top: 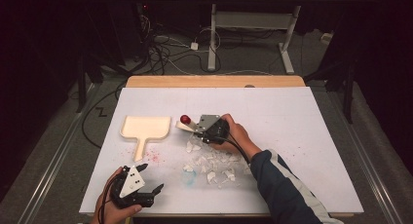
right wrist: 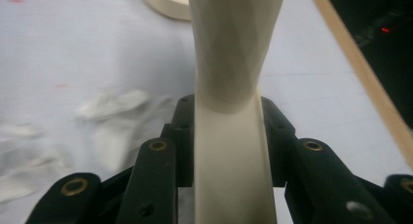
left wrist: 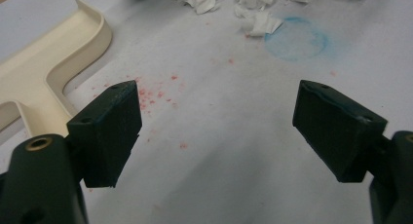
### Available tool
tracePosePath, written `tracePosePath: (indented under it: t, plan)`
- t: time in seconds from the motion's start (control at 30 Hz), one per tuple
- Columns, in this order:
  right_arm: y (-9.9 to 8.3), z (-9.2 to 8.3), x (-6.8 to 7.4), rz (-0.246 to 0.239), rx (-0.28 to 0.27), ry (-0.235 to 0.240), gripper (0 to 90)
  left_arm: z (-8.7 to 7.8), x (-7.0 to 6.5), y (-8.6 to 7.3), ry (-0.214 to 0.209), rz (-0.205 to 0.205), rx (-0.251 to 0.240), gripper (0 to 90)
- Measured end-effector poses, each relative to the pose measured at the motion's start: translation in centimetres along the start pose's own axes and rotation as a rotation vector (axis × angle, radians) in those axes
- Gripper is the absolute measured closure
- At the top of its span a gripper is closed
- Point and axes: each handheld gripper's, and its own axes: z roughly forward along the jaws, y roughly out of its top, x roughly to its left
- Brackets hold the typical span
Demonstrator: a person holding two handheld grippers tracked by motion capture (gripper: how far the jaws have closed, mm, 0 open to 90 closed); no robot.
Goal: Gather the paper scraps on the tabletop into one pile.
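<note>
Two grippers: right gripper (top: 198, 128), reaching forward, clamps one cream brush (right wrist: 229, 87); left gripper (top: 155, 191) rests, jaws apart, beside one dustpan (top: 145, 127).

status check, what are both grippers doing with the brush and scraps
Right gripper shut on cream brush handle, red tip up. Left gripper open, idle near dustpan. Paper scraps loose, nothing blocking.

In the right gripper view, the cream brush handle (right wrist: 234, 136) ran off the top and bottom edges, so neither end showed, and the paper scraps (right wrist: 109, 107) beside it were blurred. In the left gripper view, the cream dustpan (left wrist: 53, 63) was cut by the left edge. From the high view, the right gripper (top: 197, 128) hid its jaws under its grey plate, and the red specks (top: 155, 157) near the dustpan's handle were too small to identify.
</note>
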Motion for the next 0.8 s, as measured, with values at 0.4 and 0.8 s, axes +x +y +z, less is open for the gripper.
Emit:
tracePosePath:
  t: [0.4, 0.8]
  plan:
    - [-3.6, -6.2, 3.1, -0.099, -0.088, 0.15, 67.8, 0.5, -0.3, 0.2, -0.003, 0.011, 0.021, 17.3]
    - [-4.9, -10.6, 2.8, -0.083, -0.14, 0.051, 68.4, 0.6, -0.5, 0.4, -0.005, 0.018, 0.026, 17.3]
